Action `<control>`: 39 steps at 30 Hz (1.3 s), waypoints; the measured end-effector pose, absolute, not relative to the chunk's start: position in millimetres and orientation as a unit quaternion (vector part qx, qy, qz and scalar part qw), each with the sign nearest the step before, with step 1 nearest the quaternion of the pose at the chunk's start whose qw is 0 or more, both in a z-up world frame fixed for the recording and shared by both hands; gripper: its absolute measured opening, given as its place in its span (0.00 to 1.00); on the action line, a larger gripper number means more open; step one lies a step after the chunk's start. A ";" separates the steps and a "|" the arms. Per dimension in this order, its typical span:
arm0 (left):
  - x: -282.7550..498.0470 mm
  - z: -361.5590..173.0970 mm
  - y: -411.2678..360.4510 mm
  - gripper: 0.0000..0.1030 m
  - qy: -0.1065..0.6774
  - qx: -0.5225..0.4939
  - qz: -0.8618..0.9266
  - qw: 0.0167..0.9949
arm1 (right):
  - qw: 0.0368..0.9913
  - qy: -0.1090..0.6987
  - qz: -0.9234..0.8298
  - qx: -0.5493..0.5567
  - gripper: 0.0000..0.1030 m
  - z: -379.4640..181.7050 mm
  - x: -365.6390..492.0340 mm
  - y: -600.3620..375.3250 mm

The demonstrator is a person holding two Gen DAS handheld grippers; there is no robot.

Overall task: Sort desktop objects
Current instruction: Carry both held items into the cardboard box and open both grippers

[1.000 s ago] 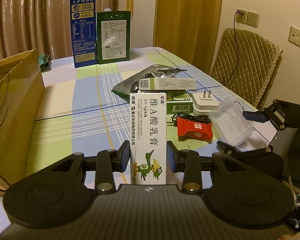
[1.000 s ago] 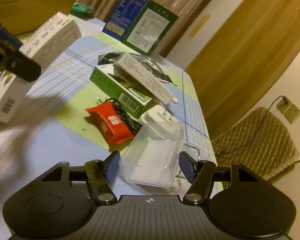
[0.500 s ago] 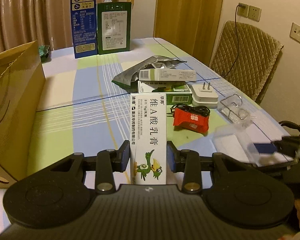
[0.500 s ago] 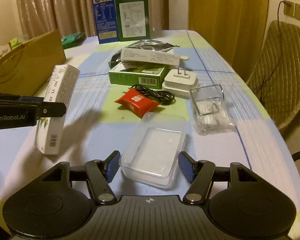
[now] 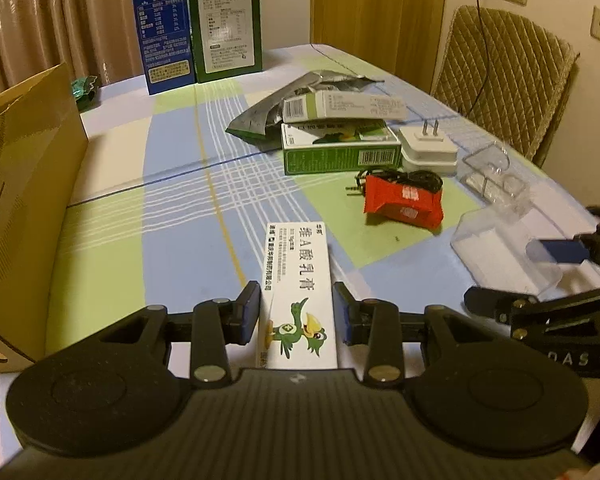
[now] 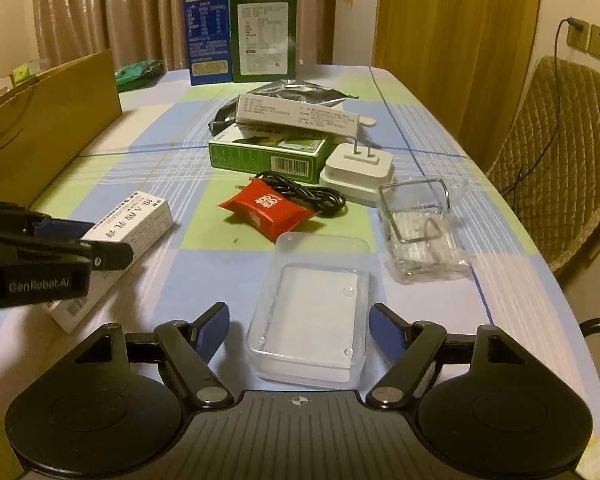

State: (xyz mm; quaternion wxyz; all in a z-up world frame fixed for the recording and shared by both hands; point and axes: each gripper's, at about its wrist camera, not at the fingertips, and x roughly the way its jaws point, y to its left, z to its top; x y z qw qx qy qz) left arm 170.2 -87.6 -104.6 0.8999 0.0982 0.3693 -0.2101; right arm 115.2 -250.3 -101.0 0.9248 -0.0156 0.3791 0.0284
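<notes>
My left gripper (image 5: 298, 308) is shut on a white ointment box (image 5: 298, 280) printed with a green bird; the box tilts down and its far end touches the checked tablecloth (image 5: 172, 208). The right wrist view shows that box (image 6: 128, 228) at the left under the left gripper (image 6: 60, 248). A clear plastic case (image 6: 312, 312) lies flat on the table between the fingers of my right gripper (image 6: 300, 320). Its jaws are opening, with a gap on both sides of the case. From the left wrist, the case (image 5: 500, 252) appears at the right.
A red packet (image 6: 266, 210), black cable (image 6: 312, 196), white plug adapter (image 6: 358, 172), green box (image 6: 268, 154) under a long white box (image 6: 296, 114), and a clear wire-framed holder (image 6: 420, 228) lie mid-table. A brown paper bag (image 6: 48, 120) stands left, two cartons (image 6: 236, 28) far back, a chair (image 6: 560, 160) right.
My right gripper rolled level, brought the clear case down onto the table and spread its fingers off it. My left gripper sank, lowering the ointment box's far end to the cloth.
</notes>
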 end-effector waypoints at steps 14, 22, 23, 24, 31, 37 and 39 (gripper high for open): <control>163.8 -109.7 -90.7 0.32 0.377 0.107 -0.212 0.895 | 0.928 0.373 0.012 -0.009 0.72 -101.9 120.2 -248.7; 160.8 -106.7 -91.2 0.32 0.375 0.106 -0.215 0.895 | 0.932 0.363 0.009 -0.002 0.52 -97.7 120.5 -249.0; 160.3 -105.4 -90.7 0.32 0.373 0.105 -0.214 0.897 | 0.934 0.357 0.010 -0.005 0.52 -95.5 119.3 -248.3; 160.0 -103.8 -90.2 0.32 0.371 0.104 -0.214 0.898 | 0.936 0.353 0.010 -0.006 0.52 -93.9 118.6 -247.8; 153.6 -82.4 -84.8 0.32 0.352 0.097 -0.215 0.906 | 0.939 0.343 0.020 0.004 0.52 -78.0 116.3 -244.4; 153.4 -47.0 -59.5 0.32 0.327 0.079 -0.189 0.923 | 0.948 0.309 0.068 0.014 0.52 -35.8 124.8 -213.3; 154.7 -30.2 -42.0 0.32 0.315 0.075 -0.172 0.931 | 0.951 0.293 0.095 0.011 0.52 -16.9 131.8 -193.7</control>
